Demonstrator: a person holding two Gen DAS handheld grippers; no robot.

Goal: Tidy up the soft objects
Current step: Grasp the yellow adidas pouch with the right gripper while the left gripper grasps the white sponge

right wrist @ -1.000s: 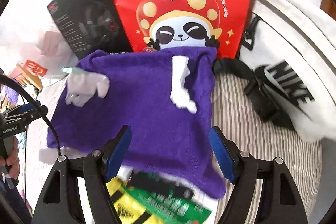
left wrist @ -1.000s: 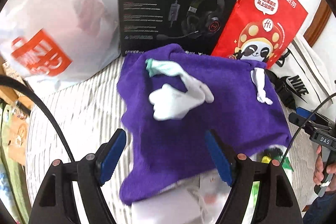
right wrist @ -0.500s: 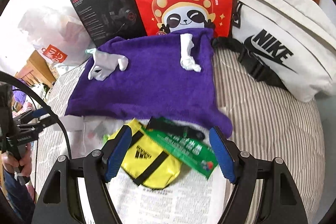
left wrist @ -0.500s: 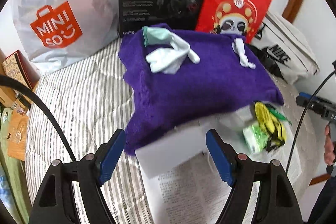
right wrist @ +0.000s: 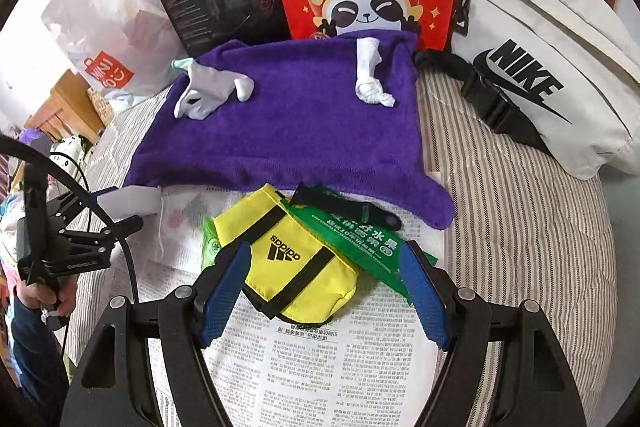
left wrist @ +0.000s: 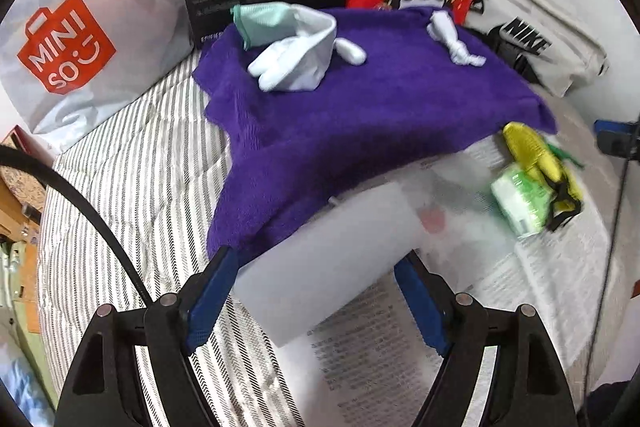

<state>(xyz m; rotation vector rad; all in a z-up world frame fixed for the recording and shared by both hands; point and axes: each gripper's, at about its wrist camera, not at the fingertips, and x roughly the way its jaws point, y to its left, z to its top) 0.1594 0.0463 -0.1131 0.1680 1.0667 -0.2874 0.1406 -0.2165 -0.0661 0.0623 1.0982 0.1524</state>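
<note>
Lying over the newspaper [right wrist: 304, 359], a purple towel [right wrist: 288, 135] perhaps hides its far edge.

I'm seeing my right hand-held gripper [right wrist: 325, 287] showing black arms, blue finger pads [right wrist: 224, 291], silver screws, and a black cable curving at nine o'clock.

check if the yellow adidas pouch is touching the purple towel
Touching. The right wrist view shows the yellow pouch's top corner meeting the purple towel's near edge with no gap visible.
</note>
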